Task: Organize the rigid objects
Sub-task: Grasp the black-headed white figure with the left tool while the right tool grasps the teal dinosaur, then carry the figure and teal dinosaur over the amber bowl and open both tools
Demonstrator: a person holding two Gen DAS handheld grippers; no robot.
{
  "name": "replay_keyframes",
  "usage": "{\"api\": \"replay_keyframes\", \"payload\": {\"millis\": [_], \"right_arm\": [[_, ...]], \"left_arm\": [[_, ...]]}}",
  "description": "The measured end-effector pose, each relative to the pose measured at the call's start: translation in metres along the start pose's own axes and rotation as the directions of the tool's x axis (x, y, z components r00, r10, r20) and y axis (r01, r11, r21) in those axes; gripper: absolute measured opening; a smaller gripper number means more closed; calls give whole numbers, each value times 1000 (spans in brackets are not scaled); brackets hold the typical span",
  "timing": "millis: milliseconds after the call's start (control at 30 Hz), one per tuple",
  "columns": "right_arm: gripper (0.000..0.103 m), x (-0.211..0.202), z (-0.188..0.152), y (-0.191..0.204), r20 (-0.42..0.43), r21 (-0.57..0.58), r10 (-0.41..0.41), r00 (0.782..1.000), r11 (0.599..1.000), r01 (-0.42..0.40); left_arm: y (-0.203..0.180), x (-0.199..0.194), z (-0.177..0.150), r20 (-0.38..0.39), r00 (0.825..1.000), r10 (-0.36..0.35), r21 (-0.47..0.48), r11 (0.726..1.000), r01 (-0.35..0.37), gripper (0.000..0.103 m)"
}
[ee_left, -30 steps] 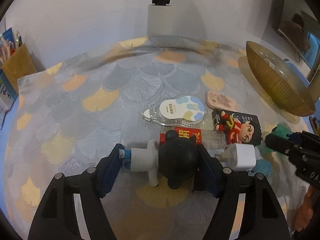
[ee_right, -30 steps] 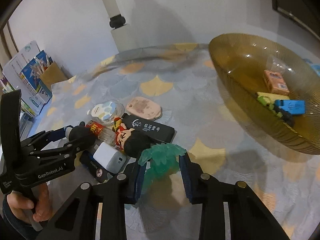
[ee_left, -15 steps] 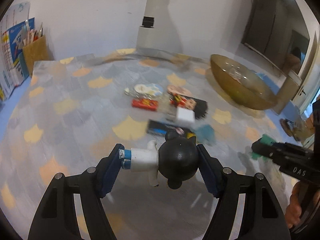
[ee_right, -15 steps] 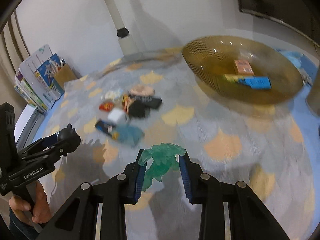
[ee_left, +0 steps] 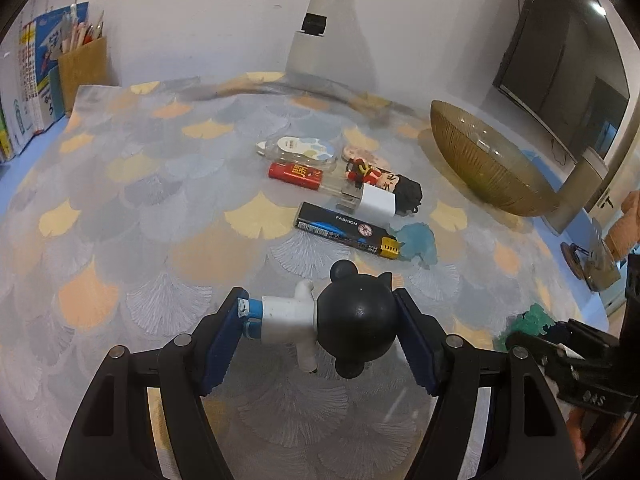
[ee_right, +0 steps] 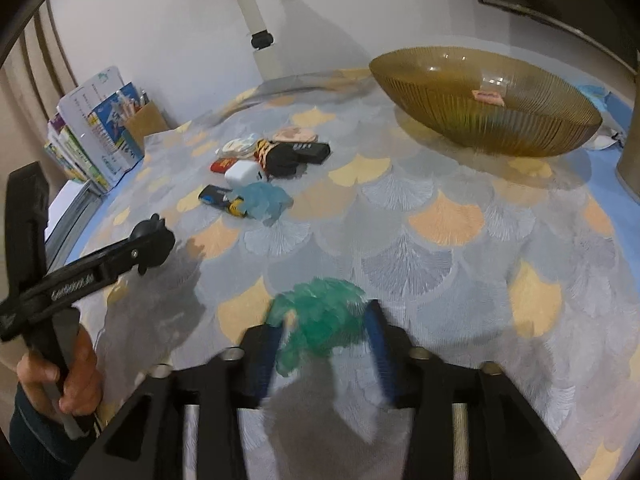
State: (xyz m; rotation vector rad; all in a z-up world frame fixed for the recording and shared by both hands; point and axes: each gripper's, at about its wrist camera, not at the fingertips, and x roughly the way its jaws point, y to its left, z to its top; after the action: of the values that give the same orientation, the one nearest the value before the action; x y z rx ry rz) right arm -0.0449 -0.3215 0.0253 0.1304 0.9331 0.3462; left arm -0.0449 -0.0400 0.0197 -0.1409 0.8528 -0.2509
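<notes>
My left gripper [ee_left: 320,304] is shut on a small figurine [ee_left: 356,320] with a round black head and a white body, held sideways above the patterned cloth. In the right wrist view the left gripper [ee_right: 152,240] hangs at the left, gripped by a hand. My right gripper [ee_right: 325,320] has its jaws opening. A translucent green piece [ee_right: 320,308] sits blurred between them, and a slight gap shows at the right pad. The amber glass bowl [ee_right: 480,112] stands far right and holds a few small items.
A cluster lies mid-table: a black box [ee_left: 344,230], a white charger [ee_left: 378,202], a red lighter [ee_left: 294,174], a doll figure [ee_left: 384,180], a pale blue translucent piece [ee_left: 418,238] and a correction tape [ee_left: 296,148]. Books and a pencil holder [ee_left: 82,66] stand at the back left.
Both grippers have drawn back from the cluster toward the near side of the table, each carrying its object. The right jaws have spread wider around the green piece.
</notes>
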Motion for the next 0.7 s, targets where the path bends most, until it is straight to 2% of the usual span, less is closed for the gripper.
{"api": "replay_keyframes", "payload": {"millis": [33, 233, 500, 533, 567, 633, 700], "right_arm": [[64, -2, -3, -3, 6, 2, 4, 1000, 1000, -4], [65, -18, -17, -20, 27, 11, 71, 997, 997, -71], [65, -6, -10, -4, 19, -9, 44, 999, 999, -44], [63, -4, -9, -2, 25, -2, 31, 999, 1000, -31], [51, -2, -8, 0, 31, 6, 16, 999, 1000, -16], [36, 2, -6, 1, 37, 13, -4, 999, 1000, 4], [29, 0, -5, 1, 51, 6, -6, 999, 1000, 6]], "left_arm": [[-3, -2, -1, 10, 1000, -4, 16, 1000, 4, 70], [-16, -3, -4, 19, 1000, 16, 82, 996, -17, 70], [-20, -2, -5, 7, 999, 40, 112, 993, -40, 70], [-21, -1, -5, 6, 999, 42, 114, 993, -42, 70], [-21, 0, -5, 3, 999, 43, 116, 992, -43, 70], [-22, 0, -5, 4, 999, 49, 119, 992, -49, 70], [-23, -1, -5, 11, 998, 63, 124, 990, -64, 70]]}}
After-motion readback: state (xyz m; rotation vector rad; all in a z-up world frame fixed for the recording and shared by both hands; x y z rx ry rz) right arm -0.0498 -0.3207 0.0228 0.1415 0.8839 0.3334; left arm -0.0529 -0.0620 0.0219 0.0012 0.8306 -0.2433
